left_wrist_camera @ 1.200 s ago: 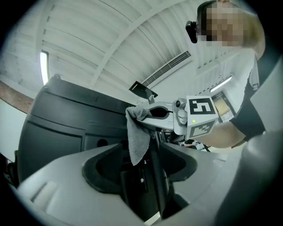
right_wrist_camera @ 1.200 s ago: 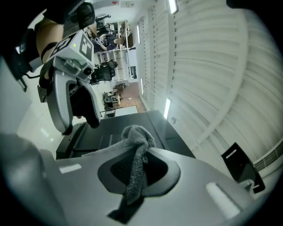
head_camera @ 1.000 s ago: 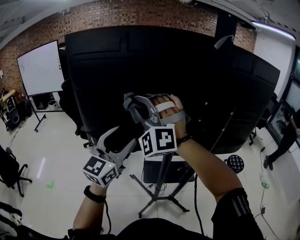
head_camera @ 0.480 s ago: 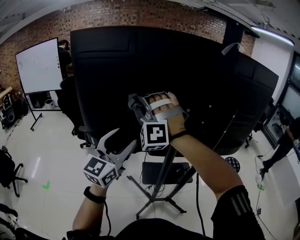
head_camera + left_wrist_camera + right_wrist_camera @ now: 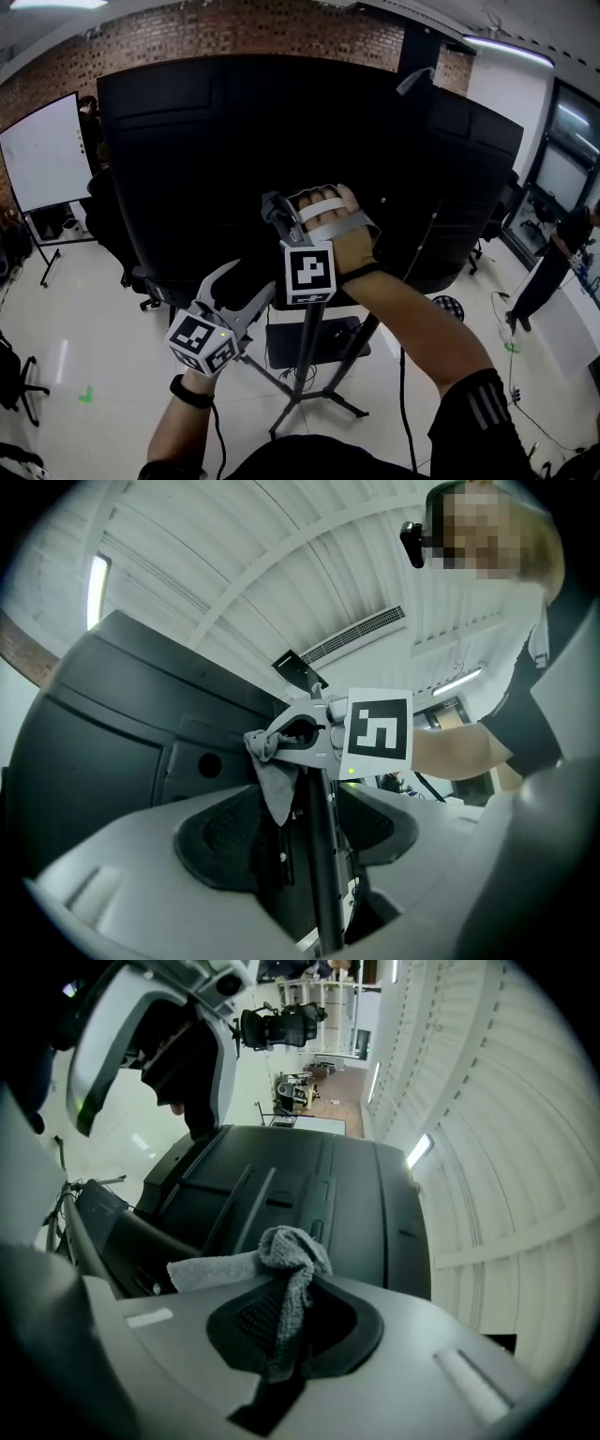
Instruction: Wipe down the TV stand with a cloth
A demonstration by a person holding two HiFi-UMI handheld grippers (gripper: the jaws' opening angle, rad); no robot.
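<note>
The TV stand's post point(image 5: 313, 349) rises on splayed legs to the back of a big black TV point(image 5: 234, 141). My right gripper point(image 5: 277, 214) is shut on a grey cloth point(image 5: 281, 1258), pressed at the TV's back where the post meets it. In the left gripper view the cloth point(image 5: 272, 772) hangs from the right gripper point(image 5: 281, 738) beside the post point(image 5: 323, 855). My left gripper point(image 5: 242, 285) is lower and to the left, open and holding nothing, with the post seen between its jaws.
A whiteboard point(image 5: 37, 155) stands at the far left, with office chairs point(image 5: 14, 367) nearby. A person point(image 5: 553, 272) stands at the right. A black shelf point(image 5: 319, 342) sits low on the stand, a round stool point(image 5: 453, 307) behind it. Cables hang by the legs.
The right gripper with the cloth has shifted slightly and turned its marker cube toward me. The left gripper has barely moved. My head view has panned to the right.
</note>
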